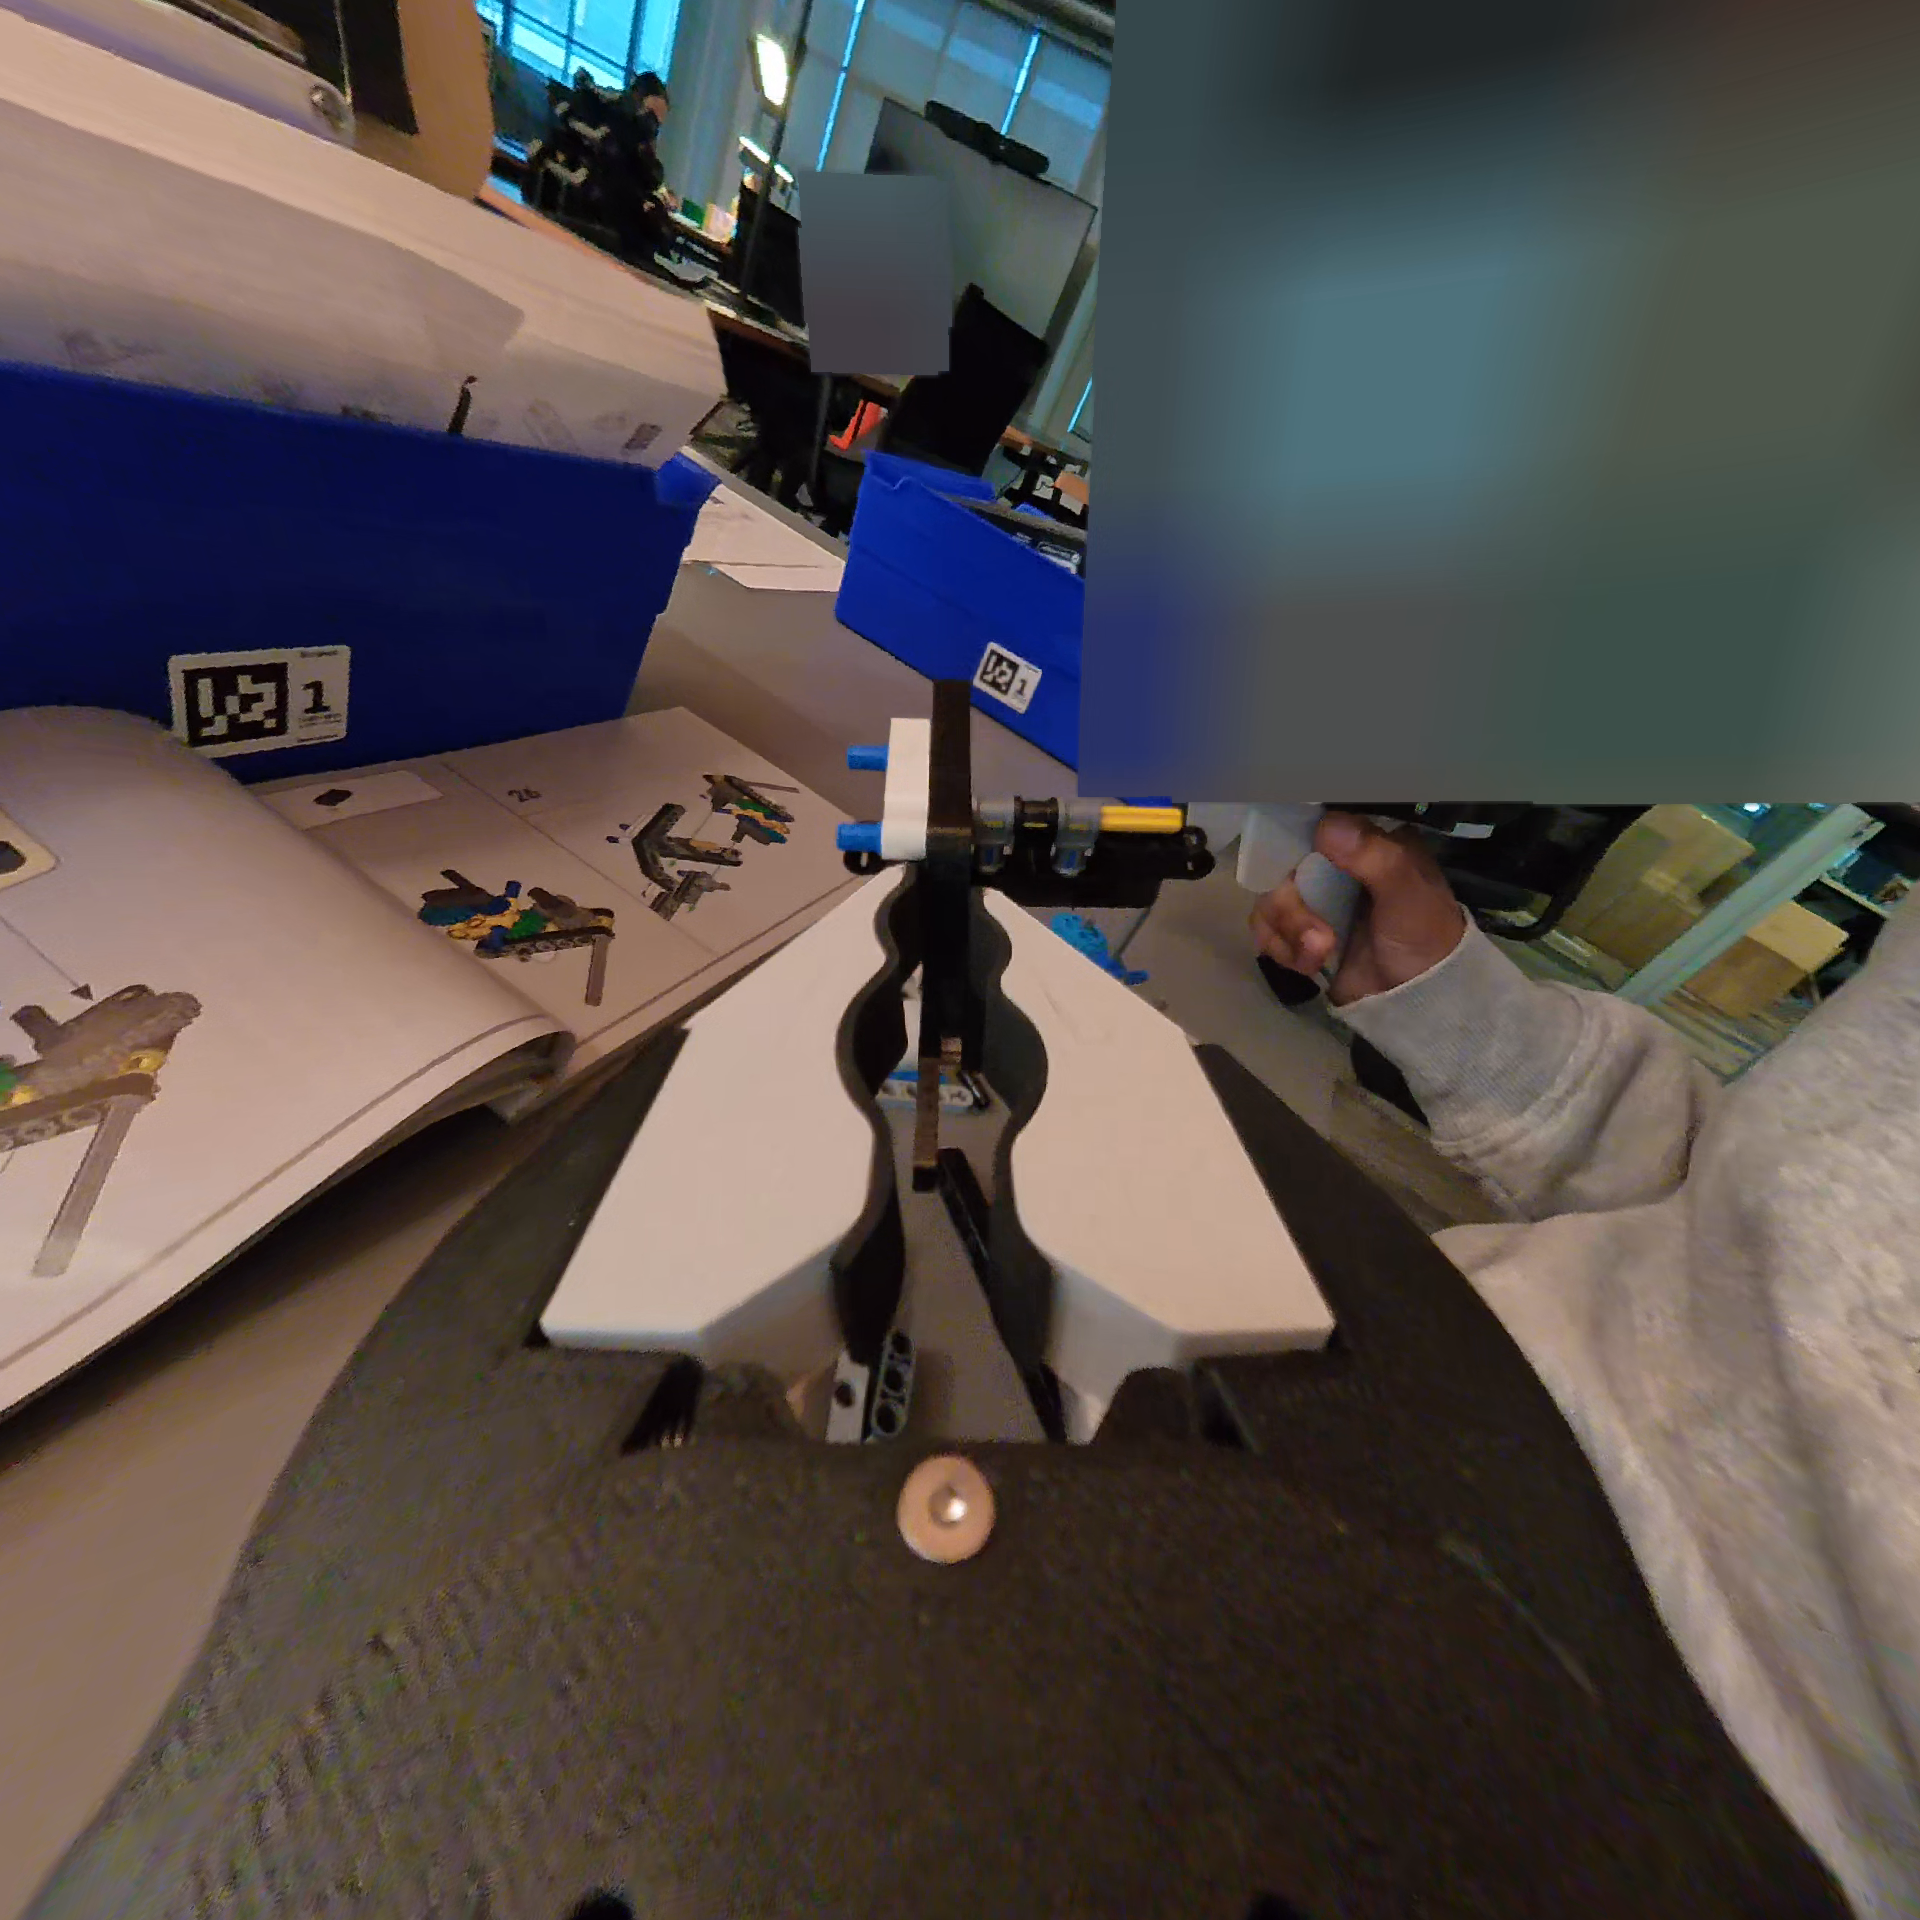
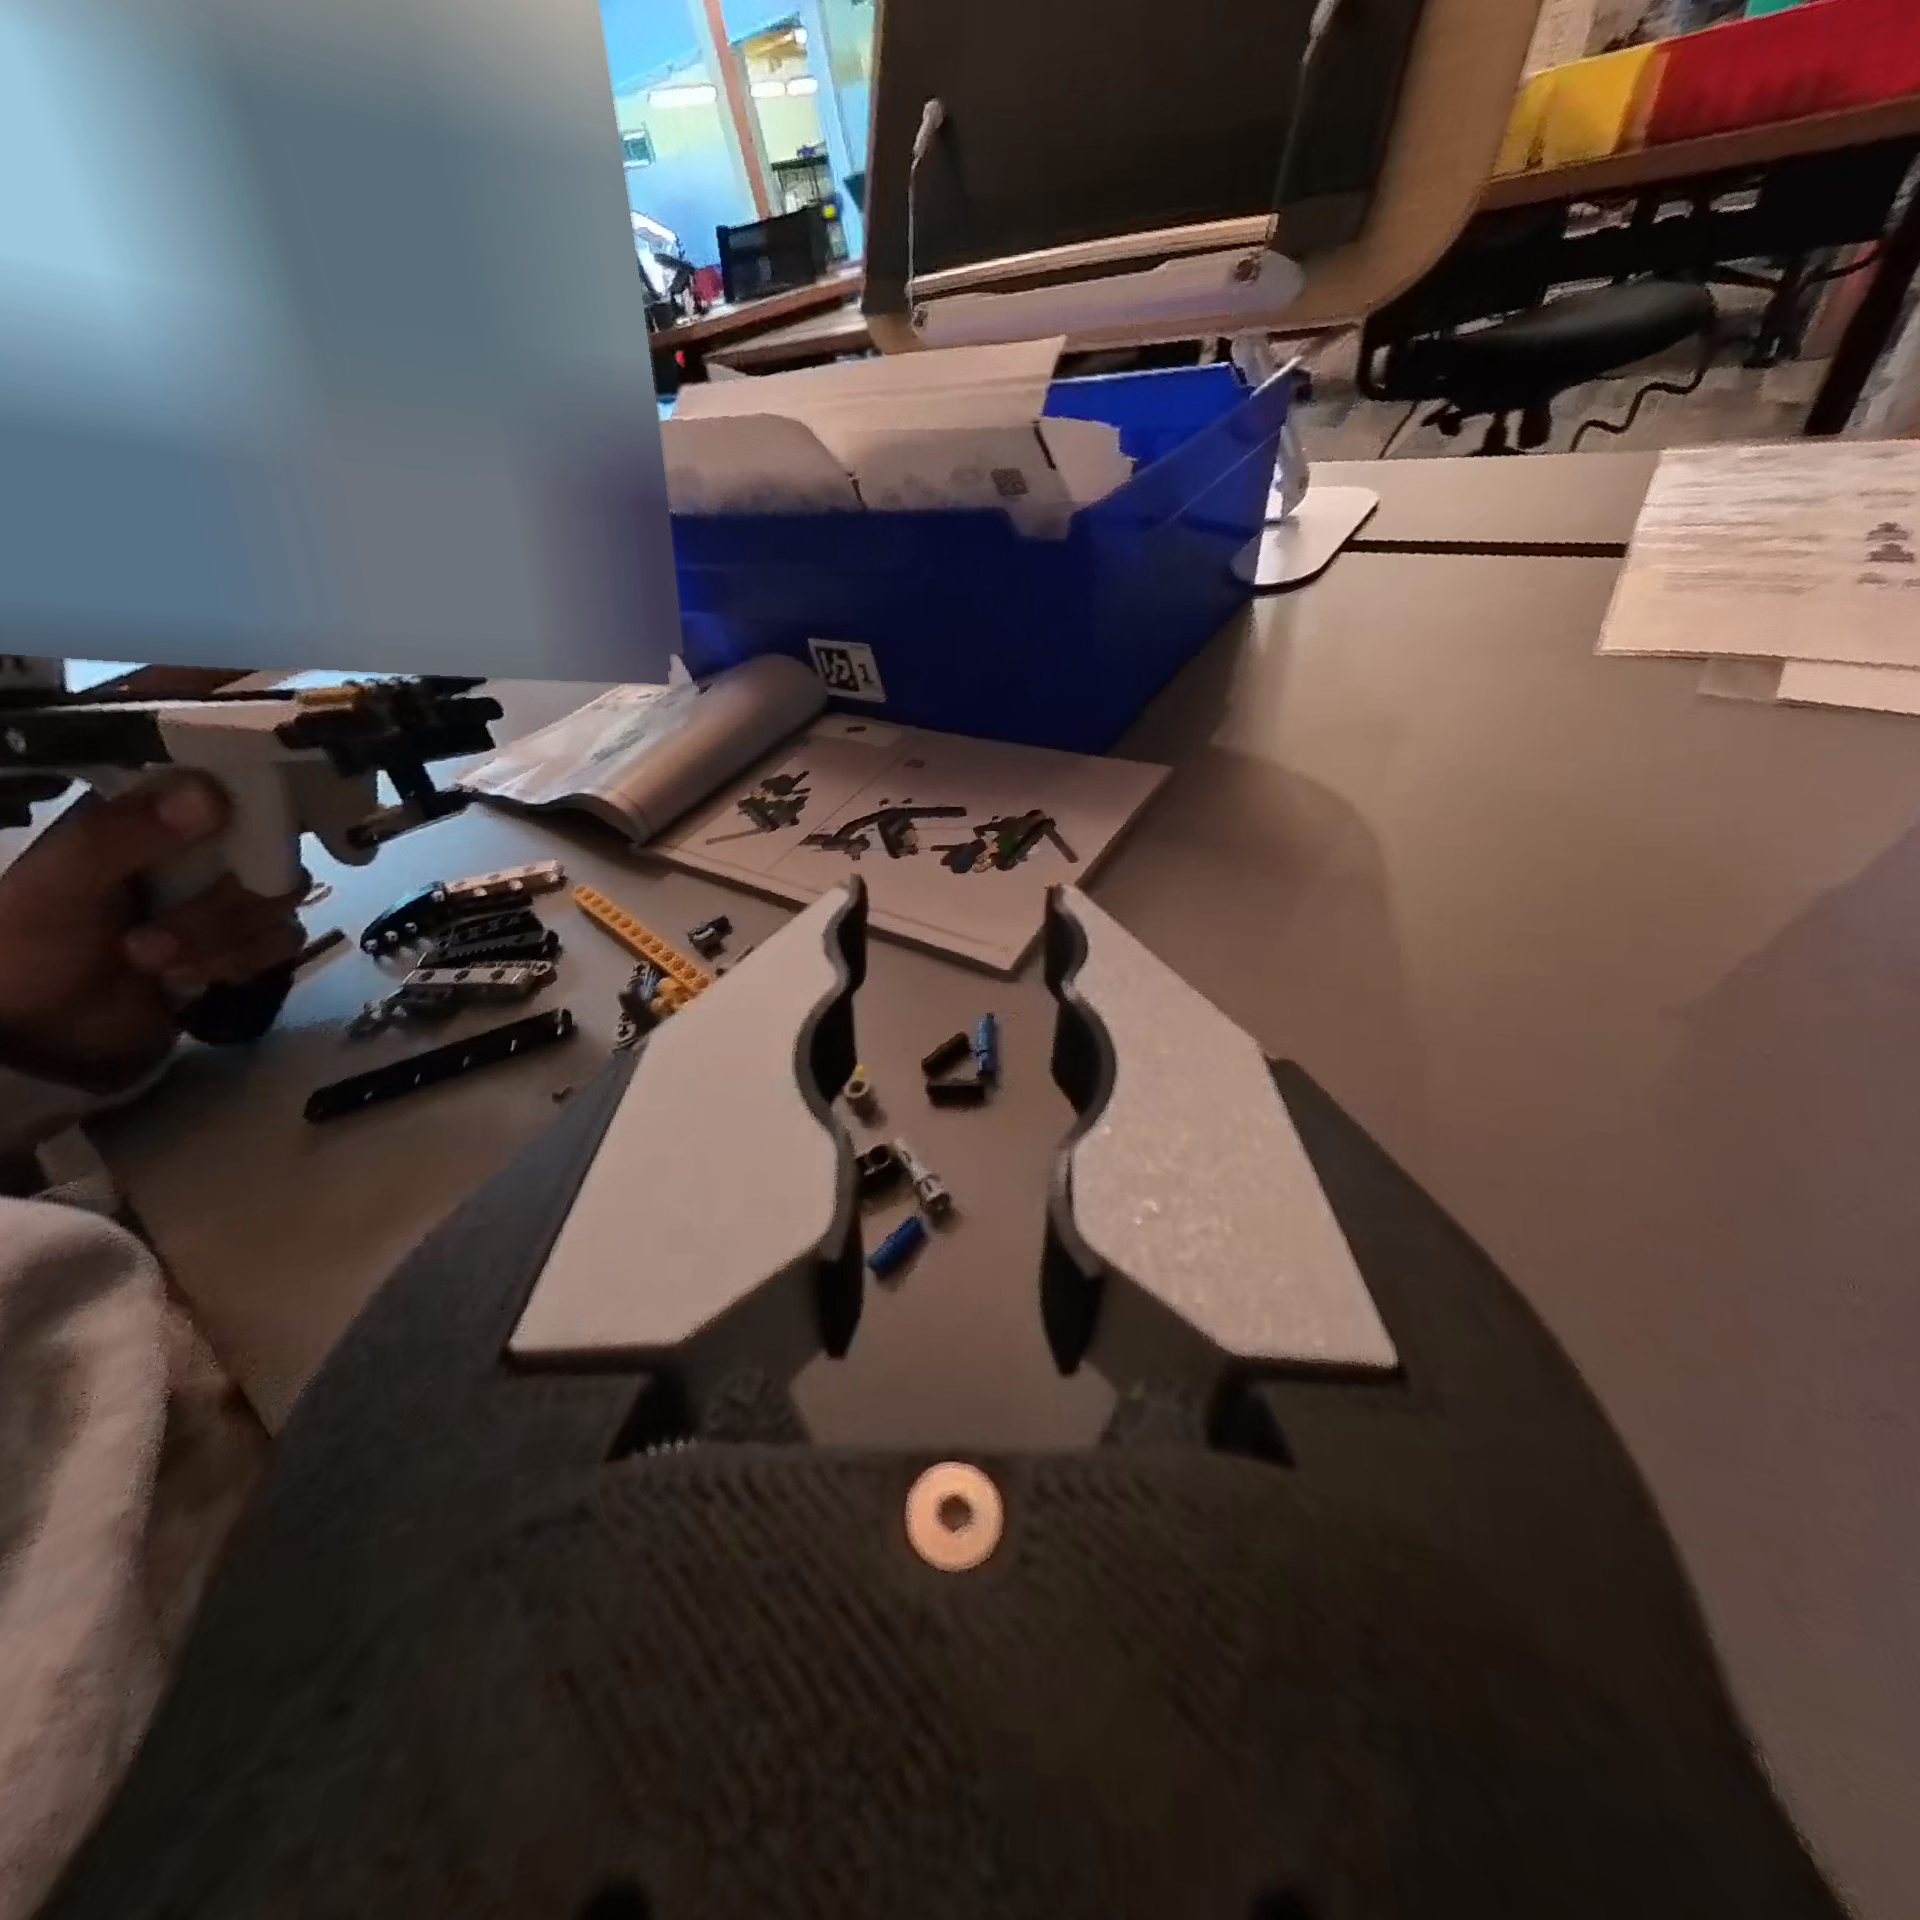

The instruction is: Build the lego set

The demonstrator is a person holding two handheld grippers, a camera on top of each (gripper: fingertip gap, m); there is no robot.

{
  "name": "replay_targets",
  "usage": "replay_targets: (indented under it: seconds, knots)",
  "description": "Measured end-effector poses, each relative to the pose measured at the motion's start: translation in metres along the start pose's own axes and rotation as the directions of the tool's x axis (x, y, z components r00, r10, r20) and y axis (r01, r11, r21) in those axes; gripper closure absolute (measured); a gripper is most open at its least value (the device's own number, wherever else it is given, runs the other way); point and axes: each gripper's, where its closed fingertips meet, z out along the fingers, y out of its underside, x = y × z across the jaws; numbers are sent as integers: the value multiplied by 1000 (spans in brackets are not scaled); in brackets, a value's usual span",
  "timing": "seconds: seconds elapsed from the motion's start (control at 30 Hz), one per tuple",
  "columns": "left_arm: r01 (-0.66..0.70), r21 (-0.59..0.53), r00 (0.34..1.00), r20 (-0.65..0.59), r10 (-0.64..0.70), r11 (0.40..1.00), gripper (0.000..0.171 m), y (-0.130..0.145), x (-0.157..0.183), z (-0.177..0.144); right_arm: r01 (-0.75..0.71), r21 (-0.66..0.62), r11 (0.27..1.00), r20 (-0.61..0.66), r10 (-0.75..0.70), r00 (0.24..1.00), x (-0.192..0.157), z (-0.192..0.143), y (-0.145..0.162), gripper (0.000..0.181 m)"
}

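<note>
My left gripper (image 1: pixel 940 883) is shut on a partly built lego assembly (image 1: pixel 951 790): an upright black beam with a white piece (image 1: pixel 909 790), blue pins on its left and a yellow axle on its right. It is held above the table. The assembly also shows at the left of the right wrist view (image 2: pixel 416 712). My right gripper (image 2: pixel 956 899) is open and empty, low over small loose pins (image 2: pixel 951 1070) and a blue pin (image 2: pixel 896 1245) on the grey table. Loose beams (image 2: pixel 468 945), an orange beam (image 2: pixel 644 945) and a long black beam (image 2: pixel 436 1065) lie to its left.
An open instruction booklet (image 2: pixel 914 821) lies ahead; it also shows in the left wrist view (image 1: pixel 416 935). A blue bin (image 2: pixel 966 603) holding a white box stands behind it. A second blue bin (image 1: pixel 956 592) stands farther back. Paper sheets (image 2: pixel 1766 561) lie at the right. A hand (image 1: pixel 1351 914) grips the other handle. The gap from one gripper's tips to the other's is roughly 20 cm.
</note>
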Motion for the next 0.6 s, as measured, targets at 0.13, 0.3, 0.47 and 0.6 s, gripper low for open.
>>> replay_targets:
  seconds: [0.13,0.3,0.47,0.6]
  knots:
    - [-12,-1,1000,18,12,1000,167,1,-3,2,-12,8,1000,-16,12,1000,9,5,-2,150]
    - [-3,27,1000,4,3,1000,167,-9,-1,7,-68,-25,997,-38,67,997,19,11,2,151]
    - [38,16,999,36,-39,999,167,-6,-8,21,-123,36,992,-7,123,992,20,-1,-4,150]
    - [61,11,997,43,-61,998,167,-7,-1,33,-154,39,987,11,154,988,20,-14,-3,150]
